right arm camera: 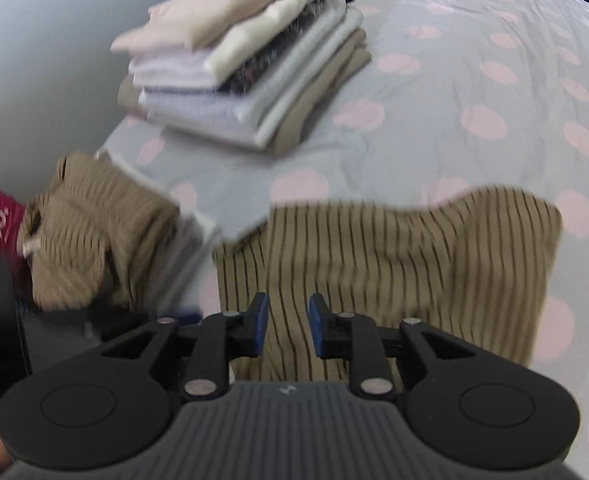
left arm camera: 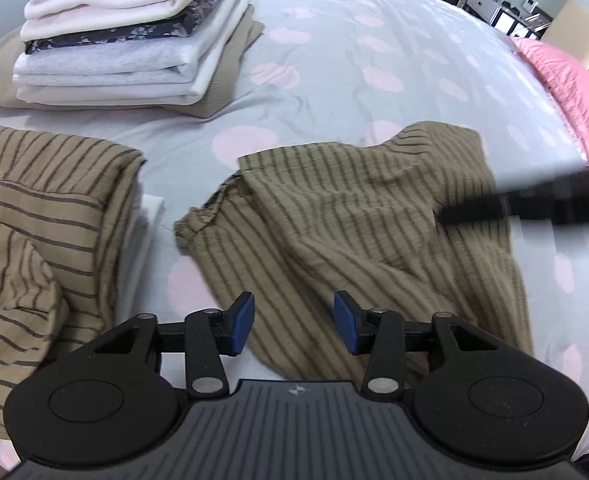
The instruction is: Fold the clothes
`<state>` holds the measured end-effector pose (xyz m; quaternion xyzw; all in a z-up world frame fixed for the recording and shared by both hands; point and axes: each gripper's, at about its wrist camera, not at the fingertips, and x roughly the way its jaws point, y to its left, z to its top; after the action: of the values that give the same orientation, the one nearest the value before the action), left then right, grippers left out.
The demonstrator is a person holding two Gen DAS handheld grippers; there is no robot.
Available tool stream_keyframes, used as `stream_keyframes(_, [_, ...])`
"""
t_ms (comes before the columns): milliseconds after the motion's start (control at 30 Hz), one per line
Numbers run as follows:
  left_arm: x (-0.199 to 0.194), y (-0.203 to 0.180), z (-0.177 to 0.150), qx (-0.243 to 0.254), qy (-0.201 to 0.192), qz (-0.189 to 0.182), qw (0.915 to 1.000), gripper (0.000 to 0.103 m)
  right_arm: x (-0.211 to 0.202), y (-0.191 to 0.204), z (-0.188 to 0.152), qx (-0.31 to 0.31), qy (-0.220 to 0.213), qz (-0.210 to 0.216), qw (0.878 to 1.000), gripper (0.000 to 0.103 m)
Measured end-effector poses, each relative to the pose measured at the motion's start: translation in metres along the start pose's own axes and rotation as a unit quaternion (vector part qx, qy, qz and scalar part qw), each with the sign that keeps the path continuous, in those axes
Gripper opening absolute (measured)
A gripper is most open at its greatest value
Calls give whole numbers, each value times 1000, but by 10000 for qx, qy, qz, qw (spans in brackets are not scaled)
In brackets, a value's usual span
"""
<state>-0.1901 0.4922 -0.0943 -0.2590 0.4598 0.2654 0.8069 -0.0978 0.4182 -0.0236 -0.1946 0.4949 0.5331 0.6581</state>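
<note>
- A tan striped garment (left arm camera: pixel 358 216) lies spread and rumpled on the bed (left arm camera: pixel 334 60), near the middle, just ahead of both claws; its fabric is thin and crinkled, with dark narrow stripes.
- The left claw (left arm camera: pixel 293 323) hangs over the garment's near edge, its blue pads wide apart and holding nothing.
- The right claw (right arm camera: pixel 289 325) sits above the same cloth (right arm camera: pixel 394 264), its pads a narrower gap apart, also empty.
- In the left view a dark blurred bar (left arm camera: pixel 534 204), apparently the other tool, reaches in from the right across the garment's right side.
- To the left lies a second striped tan piece (left arm camera: pixel 46 232), bunched on top of white folded cloth (left arm camera: pixel 144 232).
- At the far left stands one stack of folded clothes (left arm camera: pixel 130 36): pale pink, cream, a dark floral layer, grey, white and beige at the bottom.
- The bed cover is grey-blue with pink dots and is lightly creased.
- A pink quilt (left arm camera: pixel 566 92) lies at the far right edge, with shelving (left arm camera: pixel 506 16) beyond it.
</note>
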Motion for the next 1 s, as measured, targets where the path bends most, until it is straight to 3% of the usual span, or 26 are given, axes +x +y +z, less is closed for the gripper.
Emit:
stream_keyframes(267, [25, 3, 9, -264, 4, 10, 9997, 48, -16, 5, -103, -106, 98, -326, 9994, 48])
stream_keyframes(400, [41, 3, 17, -356, 84, 231, 9991, 48, -13, 6, -142, 206, 206, -242, 9993, 50])
stream_keyframes(467, [47, 3, 20, -402, 157, 182, 9989, 47, -6, 8, -151, 285, 191, -315, 9989, 44])
stream_keyframes(500, [50, 3, 21, -408, 225, 201, 9987, 40, -2, 8, -155, 301, 191, -380, 9986, 42])
stream_keyframes(533, [52, 3, 20, -378, 283, 227, 9986, 23, 1, 9, -159, 335, 196, -407, 9984, 32])
stream_keyframes(567, [55, 2, 20, -348, 340, 253, 9985, 16, 4, 8, -163, 381, 204, -412, 9982, 18])
stream_keyframes(633, [53, 3, 17, -321, 315, 191, 9988, 2, 5, 7, -167, 469, 213, -341, 9981, 6])
stream_keyframes(733, [41, 2, 15, -202, 176, 289, 9992, 0, -4, 7, -167, 409, 200, -195, 9988, 2])
stream_keyframes(833, [35, 1, 10, -37, 321, 524, 9981, 0, -11, 10, -164, 278, 359, 12, 9990, 2])
stream_keyframes(1000, [40, -3, 0, 299, 350, 756, 9961, 0, -15, 5, -170, 158, 407, -8, 9990, 2])
